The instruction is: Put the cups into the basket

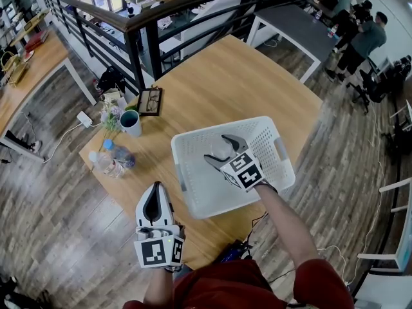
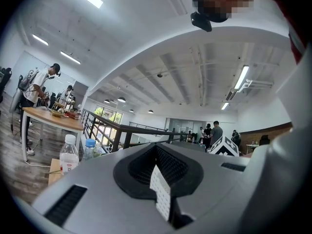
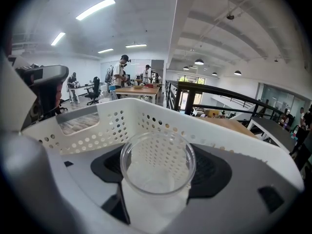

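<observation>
A clear plastic cup (image 1: 221, 150) sits between the jaws of my right gripper (image 1: 217, 149), which is shut on it inside the white perforated basket (image 1: 193, 185). In the right gripper view the clear cup (image 3: 157, 165) fills the gap between the pads, its open mouth facing the camera, with the basket wall (image 3: 122, 123) just behind it. A dark teal cup (image 1: 131, 122) stands on the wooden table (image 1: 219, 89), left of the basket. My left gripper (image 1: 155, 193) hangs over the table's near edge, left of the basket, jaws shut and empty; its own view (image 2: 158, 177) shows nothing between them.
Two plastic bottles (image 1: 111, 159) stand near the table's left edge, with a small flower vase (image 1: 112, 108) and a picture frame (image 1: 150, 100) beyond the teal cup. A black railing (image 1: 141, 24) runs behind the table. People stand at the far right (image 1: 360, 40).
</observation>
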Demonstrator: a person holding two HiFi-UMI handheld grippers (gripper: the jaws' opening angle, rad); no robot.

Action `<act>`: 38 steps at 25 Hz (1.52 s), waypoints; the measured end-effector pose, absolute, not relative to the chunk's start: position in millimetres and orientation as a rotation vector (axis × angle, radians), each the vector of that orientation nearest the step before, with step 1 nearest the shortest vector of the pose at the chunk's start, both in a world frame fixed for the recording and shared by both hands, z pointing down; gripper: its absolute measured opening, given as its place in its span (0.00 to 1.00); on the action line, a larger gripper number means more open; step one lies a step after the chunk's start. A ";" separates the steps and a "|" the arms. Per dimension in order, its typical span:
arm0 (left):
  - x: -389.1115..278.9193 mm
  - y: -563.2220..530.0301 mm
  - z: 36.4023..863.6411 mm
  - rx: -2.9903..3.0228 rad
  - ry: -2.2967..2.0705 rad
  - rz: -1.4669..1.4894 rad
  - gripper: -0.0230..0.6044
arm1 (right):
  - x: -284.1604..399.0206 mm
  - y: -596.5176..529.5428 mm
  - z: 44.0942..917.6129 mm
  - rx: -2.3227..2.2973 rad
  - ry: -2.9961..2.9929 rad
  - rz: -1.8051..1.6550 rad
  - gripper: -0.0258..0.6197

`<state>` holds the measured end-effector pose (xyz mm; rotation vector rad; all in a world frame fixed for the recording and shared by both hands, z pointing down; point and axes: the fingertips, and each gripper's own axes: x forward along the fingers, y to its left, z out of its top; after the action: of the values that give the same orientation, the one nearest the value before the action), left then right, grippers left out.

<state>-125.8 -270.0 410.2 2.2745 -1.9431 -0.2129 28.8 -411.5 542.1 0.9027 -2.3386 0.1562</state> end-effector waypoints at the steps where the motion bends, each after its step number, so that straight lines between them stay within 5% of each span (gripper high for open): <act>1: -125.6 -270.0 410.6 2.275 -1.942 -0.212 0.04 | 29.0 -411.9 542.2 0.904 -2.340 0.159 0.60; 38: -129.1 -269.4 410.9 2.271 -1.959 -0.212 0.04 | 29.1 -412.0 541.3 0.911 -2.371 0.164 0.62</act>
<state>-129.1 -269.4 410.9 2.2706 -1.9586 -0.2120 29.1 -412.0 541.3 0.9109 -2.3714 0.1644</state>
